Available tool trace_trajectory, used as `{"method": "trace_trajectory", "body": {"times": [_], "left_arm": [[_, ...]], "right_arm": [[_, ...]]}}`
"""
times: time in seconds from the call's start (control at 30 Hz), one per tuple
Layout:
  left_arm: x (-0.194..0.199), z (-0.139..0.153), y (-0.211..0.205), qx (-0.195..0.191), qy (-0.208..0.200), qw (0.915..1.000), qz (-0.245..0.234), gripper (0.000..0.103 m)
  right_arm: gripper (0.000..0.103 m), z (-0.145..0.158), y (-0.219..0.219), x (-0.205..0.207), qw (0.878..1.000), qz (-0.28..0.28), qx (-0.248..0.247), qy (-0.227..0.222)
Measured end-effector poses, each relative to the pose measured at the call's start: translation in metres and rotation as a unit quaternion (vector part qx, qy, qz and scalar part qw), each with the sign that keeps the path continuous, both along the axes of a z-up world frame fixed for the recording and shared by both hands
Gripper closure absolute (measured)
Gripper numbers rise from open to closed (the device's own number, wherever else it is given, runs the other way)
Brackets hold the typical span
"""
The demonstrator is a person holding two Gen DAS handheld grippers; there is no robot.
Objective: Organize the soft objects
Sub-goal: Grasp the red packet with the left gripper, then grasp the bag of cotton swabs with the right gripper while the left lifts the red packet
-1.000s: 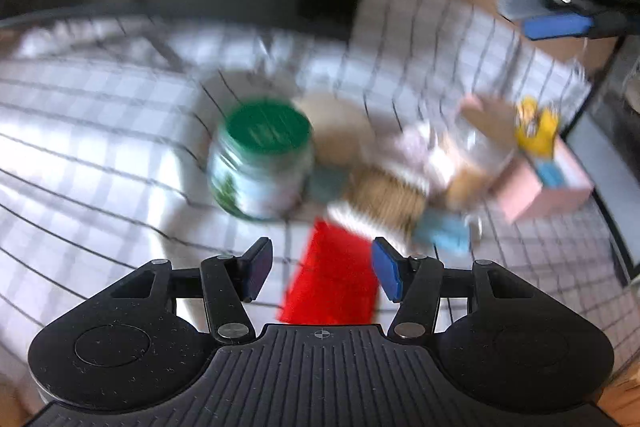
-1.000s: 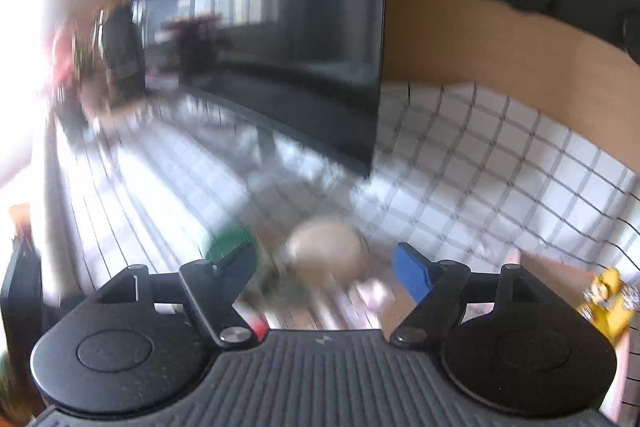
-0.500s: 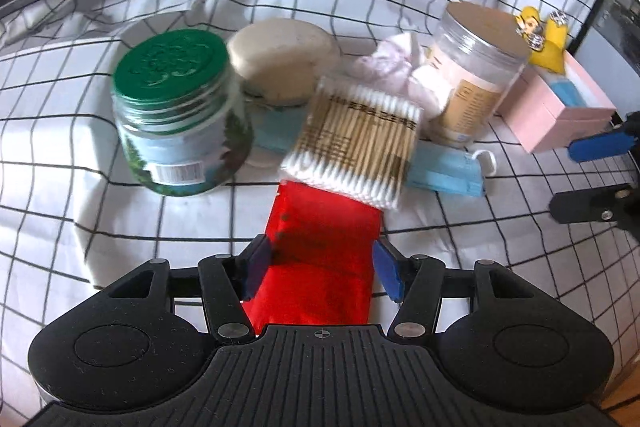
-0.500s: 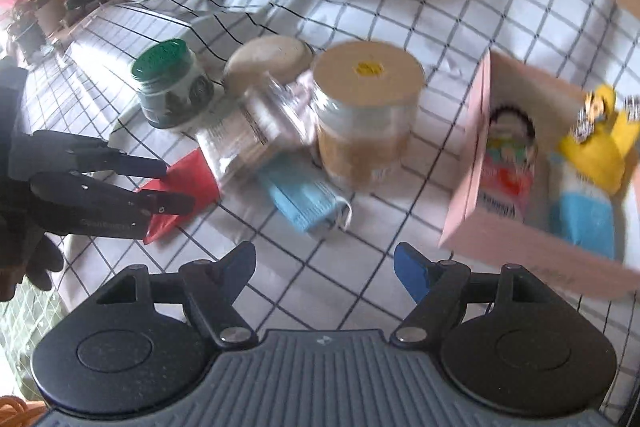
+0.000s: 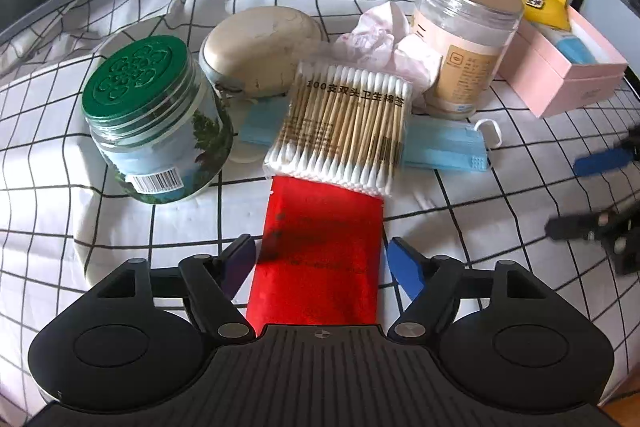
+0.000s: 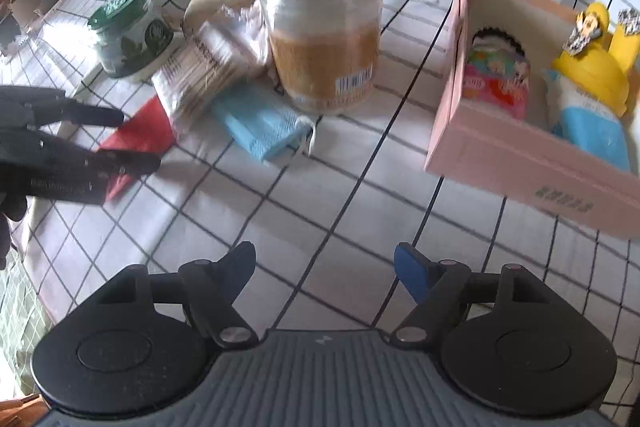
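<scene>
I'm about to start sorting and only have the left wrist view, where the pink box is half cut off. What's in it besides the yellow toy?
Observer: A colourful cartoon-printed packet lies in the pink box, left of the yellow toy.
Operator: And the right gripper? I only see blurred fingers at my edge.
Observer: It is open above bare checked cloth, nothing between its fingers.
Operator: The tan-lidded jar shows me only text. Is there a barcode?
Observer: Yes, a barcode sits low on the side turned toward the box.
</scene>
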State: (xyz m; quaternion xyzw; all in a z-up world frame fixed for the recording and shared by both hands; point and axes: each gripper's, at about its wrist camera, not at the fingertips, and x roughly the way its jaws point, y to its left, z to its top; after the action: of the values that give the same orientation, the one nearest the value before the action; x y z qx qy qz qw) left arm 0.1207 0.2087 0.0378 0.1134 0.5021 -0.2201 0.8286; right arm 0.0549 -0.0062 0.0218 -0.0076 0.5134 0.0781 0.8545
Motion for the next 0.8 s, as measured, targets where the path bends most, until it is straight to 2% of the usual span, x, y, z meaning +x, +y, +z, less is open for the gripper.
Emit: {"method": "trace_trajectory", "body": {"times": [0.13, 0.2, 0.23, 0.27, 0.43, 0.47, 0.63, 0.8], "left_arm": [[-0.001, 0.000, -0.001, -0.003, -0.006, 0.9999, 0.015, 0.023], [-0.004, 0.000, -0.001, 0.000, -0.018, 0.9995, 0.025, 0.027], [-0.005, 0.001, -0.001, -0.003, -0.023, 0.9992, 0.033, 0.036], [-0.006, 0.002, 0.000, -0.004, -0.029, 0.9987, 0.041, 0.040], [-0.012, 0.003, 0.006, -0.008, -0.041, 0.9976, 0.055, 0.048], [-0.013, 0.004, 0.008, -0.009, -0.042, 0.9974, 0.058, 0.054], [-0.025, 0.008, 0.027, -0.041, -0.037, 0.9957, 0.074, 0.054], [-0.035, 0.021, 0.056, -0.073, -0.053, 0.9910, 0.099, 0.054]], "right_arm": [[0.016, -0.004, 0.004, -0.006, 1.000, 0.012, -0.011, -0.011], [0.015, -0.007, 0.007, -0.009, 0.999, 0.020, -0.020, -0.019], [0.015, -0.007, 0.008, -0.011, 0.999, 0.024, -0.024, -0.023], [0.015, -0.008, 0.009, -0.012, 0.999, 0.027, -0.029, -0.026], [0.013, -0.008, 0.011, -0.013, 0.999, 0.024, -0.029, -0.027], [0.013, -0.005, 0.011, -0.011, 0.999, 0.022, -0.025, -0.028], [0.013, 0.024, 0.022, -0.005, 0.998, 0.018, 0.001, -0.063], [0.013, 0.044, 0.049, 0.023, 0.996, -0.021, 0.057, -0.062]]}}
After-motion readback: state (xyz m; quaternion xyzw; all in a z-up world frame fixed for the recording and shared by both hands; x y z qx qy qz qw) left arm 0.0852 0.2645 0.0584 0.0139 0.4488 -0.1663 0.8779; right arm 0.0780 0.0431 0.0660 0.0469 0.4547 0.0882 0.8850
